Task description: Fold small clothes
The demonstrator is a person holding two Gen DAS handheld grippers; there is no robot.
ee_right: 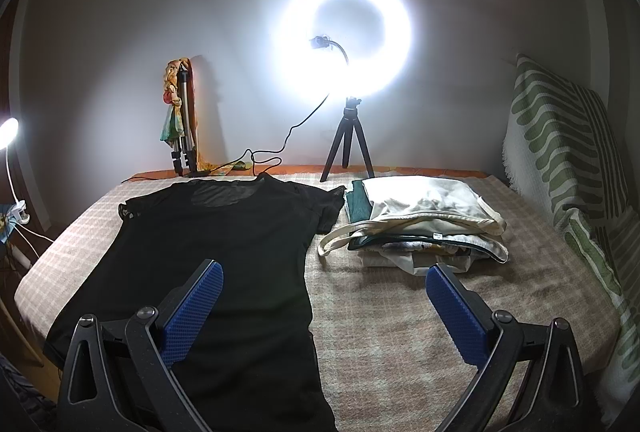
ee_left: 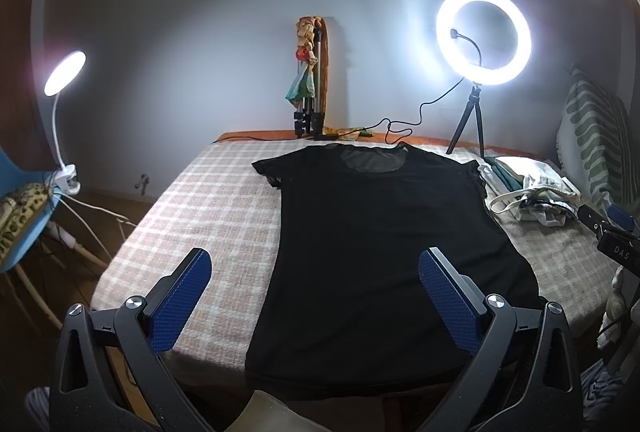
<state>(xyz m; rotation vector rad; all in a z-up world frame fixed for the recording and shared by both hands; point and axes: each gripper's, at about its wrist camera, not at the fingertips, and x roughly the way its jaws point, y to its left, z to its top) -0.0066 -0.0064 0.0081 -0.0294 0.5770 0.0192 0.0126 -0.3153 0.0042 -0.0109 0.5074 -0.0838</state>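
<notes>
A black T-shirt (ee_left: 384, 252) is spread flat on the checked blanket (ee_left: 208, 200), neck towards the wall, beside a pile of clothes (ee_right: 424, 224). The left gripper (ee_left: 314, 272) and right gripper (ee_right: 324, 284) are held with fingers wide apart, nothing gripped.

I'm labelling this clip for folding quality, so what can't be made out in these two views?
- Black shirt: near hem hidden behind the left gripper in the left view; cut by the bottom edge in the right.
- Its folds and seams: lost in dark fabric, both views.
- Pile of clothes: lower pieces covered by the top ones.
- Right gripper: open.
</notes>
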